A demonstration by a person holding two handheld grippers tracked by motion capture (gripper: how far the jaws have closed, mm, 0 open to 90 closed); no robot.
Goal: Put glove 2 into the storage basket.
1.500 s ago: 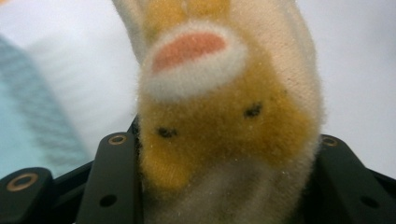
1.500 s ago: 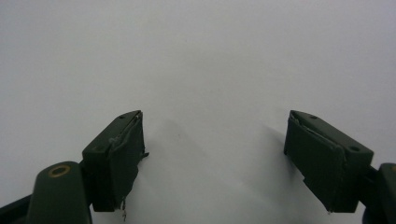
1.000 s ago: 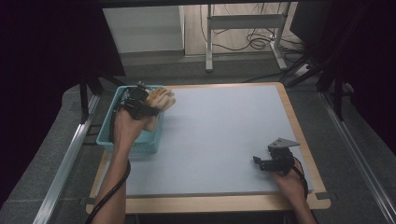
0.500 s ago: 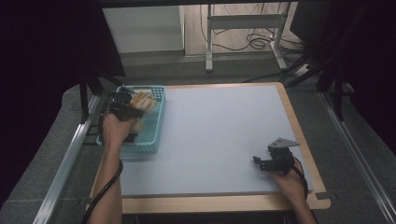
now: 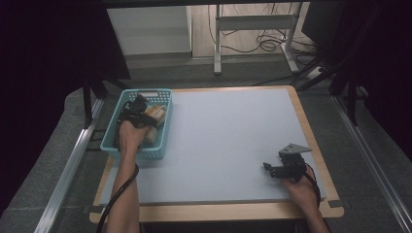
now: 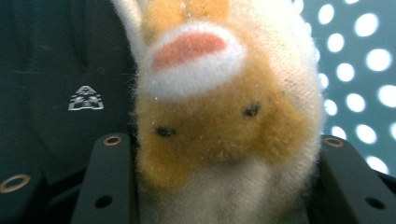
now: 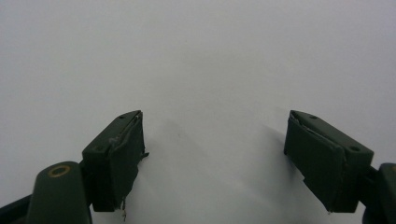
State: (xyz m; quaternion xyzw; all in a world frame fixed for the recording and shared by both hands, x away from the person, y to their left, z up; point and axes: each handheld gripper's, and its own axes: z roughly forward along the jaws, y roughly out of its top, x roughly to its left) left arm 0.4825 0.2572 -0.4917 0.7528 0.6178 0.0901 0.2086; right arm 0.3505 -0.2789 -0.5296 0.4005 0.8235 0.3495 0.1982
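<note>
A tan and cream plush toy (image 6: 224, 116) with a pink patch sits between the two black jaws of my left gripper (image 6: 219, 186), which is shut on it. From the high view the left gripper (image 5: 138, 112) holds the plush toy (image 5: 156, 115) inside the teal basket (image 5: 112, 144) at the table's left side. My right gripper (image 5: 272, 170) rests near the front right of the table with its jaws wide apart; in the right gripper view the right gripper (image 7: 212, 163) has bare grey surface between its fingers.
The pale grey mat (image 5: 233, 136) covers the wooden table (image 5: 320, 160). A dark object (image 6: 70, 84) with a small white logo lies in the basket beside the toy. Metal rails (image 5: 68, 170) run along both sides; a desk frame and cables (image 5: 252, 39) stand beyond.
My left gripper has carried the plush toy left and down from above the basket's right edge into the basket. The right gripper has stayed still.
</note>
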